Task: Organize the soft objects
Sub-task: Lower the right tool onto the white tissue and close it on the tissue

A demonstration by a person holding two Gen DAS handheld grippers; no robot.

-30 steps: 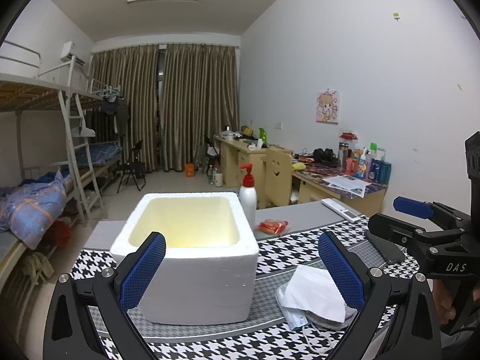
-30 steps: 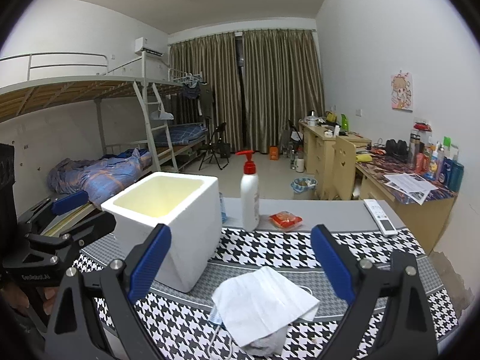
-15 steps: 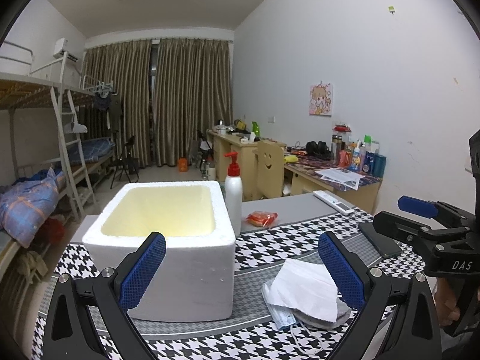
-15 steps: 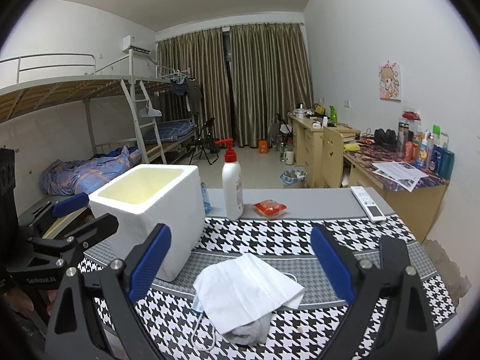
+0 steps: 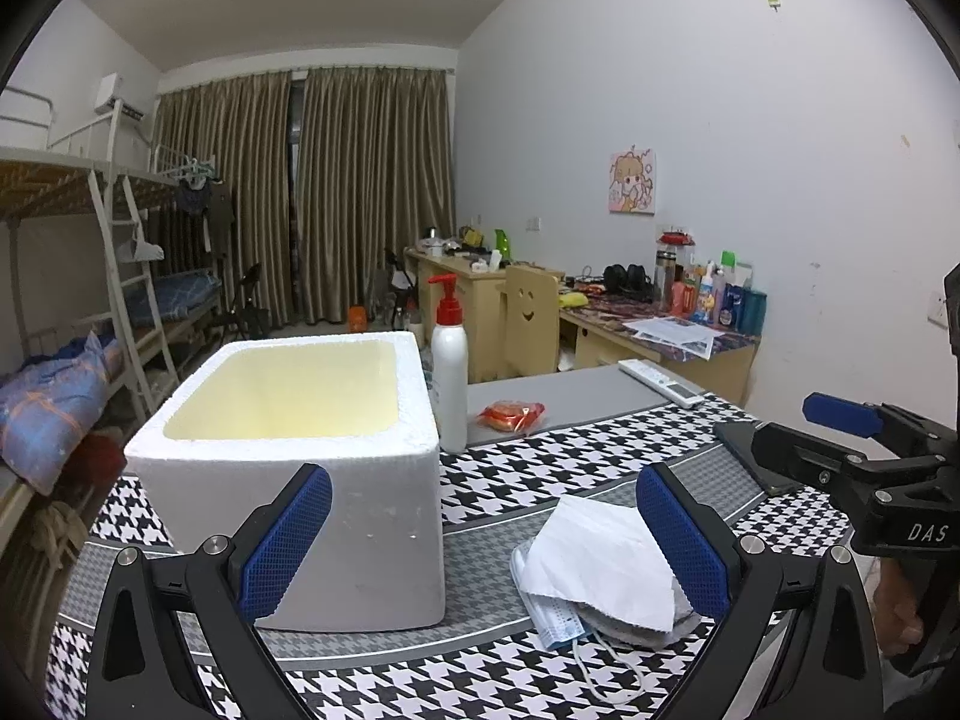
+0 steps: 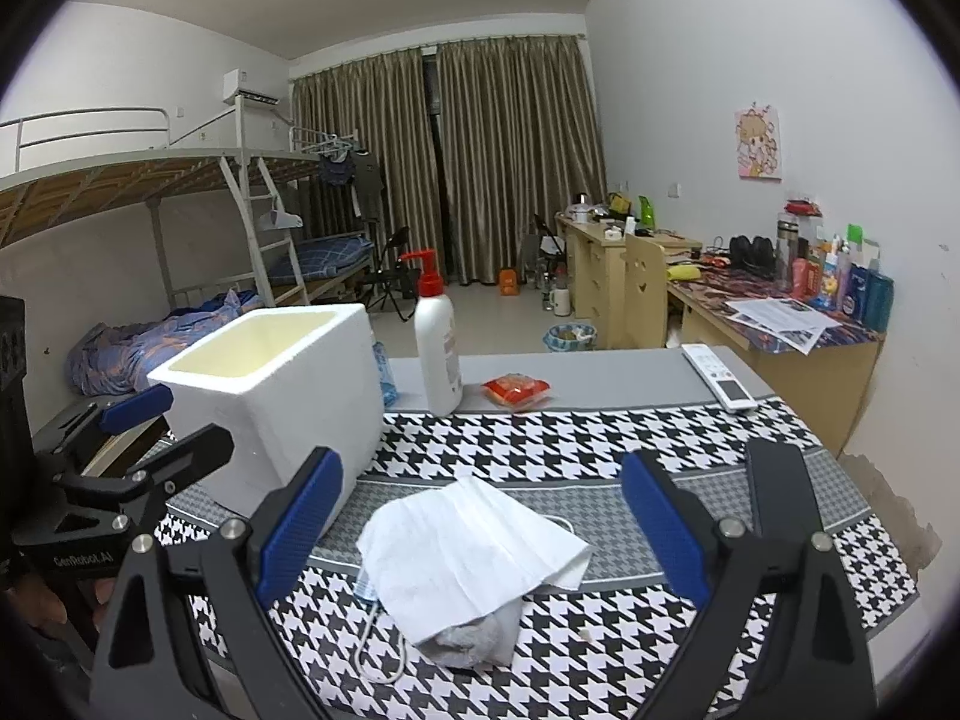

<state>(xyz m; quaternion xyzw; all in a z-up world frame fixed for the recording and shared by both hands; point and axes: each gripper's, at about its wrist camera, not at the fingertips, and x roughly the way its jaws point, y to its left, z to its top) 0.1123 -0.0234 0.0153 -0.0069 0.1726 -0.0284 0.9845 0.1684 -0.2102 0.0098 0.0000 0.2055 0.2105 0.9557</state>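
**Q:** Soft objects: where are they, and how much shows?

**A:** A small pile [image 6: 462, 564] lies on the houndstooth tablecloth [image 6: 570, 444], just right of the white foam box [image 5: 288, 468]. On top is a white tissue [image 5: 600, 558]. Under it a blue face mask [image 5: 555, 621] shows only an edge and an ear loop. A grey cloth [image 6: 480, 639] pokes out at the near end. How many items are stacked there is hard to tell.

**Q:** What are the tongs doing?

**A:** The left gripper [image 5: 483, 546] is spread wide and empty, above the table. Its 2 blue pads frame the box's near right corner and the pile. The right pad covers part of the tissue. The right gripper [image 6: 480, 522] is also spread wide and empty, with the pile between its 2 pads but not touching them. Each gripper also shows at the edge of the other's view. A bit of a hand [image 5: 897, 612] is on the right gripper's handle.

**Q:** What else is around?

**A:** The box is open on top and its floor is out of sight. Just behind its right corner stands a white pump bottle [image 6: 437, 354] with a red top. A red snack packet [image 6: 516, 390] lies near it. A white remote [image 6: 720, 377] lies at the far right edge. A dark flat object [image 5: 747, 456] sits partly behind the right gripper, and I cannot identify it. Bunk beds, curtains and cluttered desks fill the background.
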